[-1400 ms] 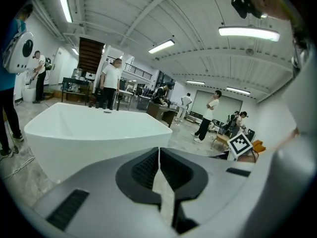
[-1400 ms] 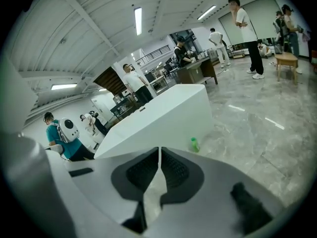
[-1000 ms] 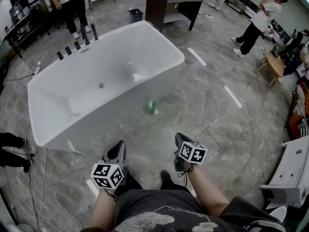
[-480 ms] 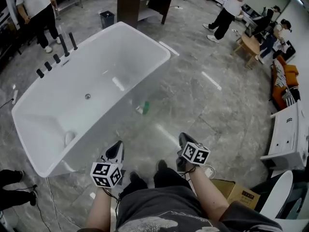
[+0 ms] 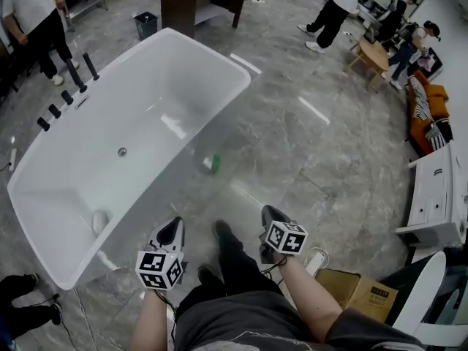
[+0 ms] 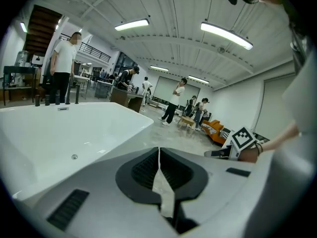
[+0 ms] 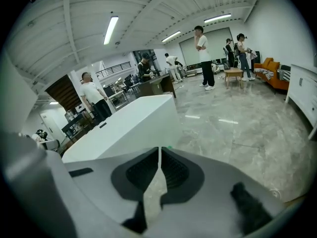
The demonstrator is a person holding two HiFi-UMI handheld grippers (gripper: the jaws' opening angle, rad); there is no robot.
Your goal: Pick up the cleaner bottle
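— Report surroundings and claws.
— Grey veined stone floor (image 5: 336, 159). Glossy white rectangular bathtub (image 5: 139, 115) with rounded corners, far left. My left gripper (image 5: 173, 227) and right gripper (image 5: 269, 213) have their jaws fully together, holding nothing.
— Cleaner bottle (image 5: 213, 164)?
— Small and green, on the floor just beside the tub's right wall, well beyond both claws. It is too small to read its long axis.

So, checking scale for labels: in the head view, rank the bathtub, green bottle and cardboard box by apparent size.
Bathtub, cardboard box, green bottle; the box lies nearer the camera, which flatters it.
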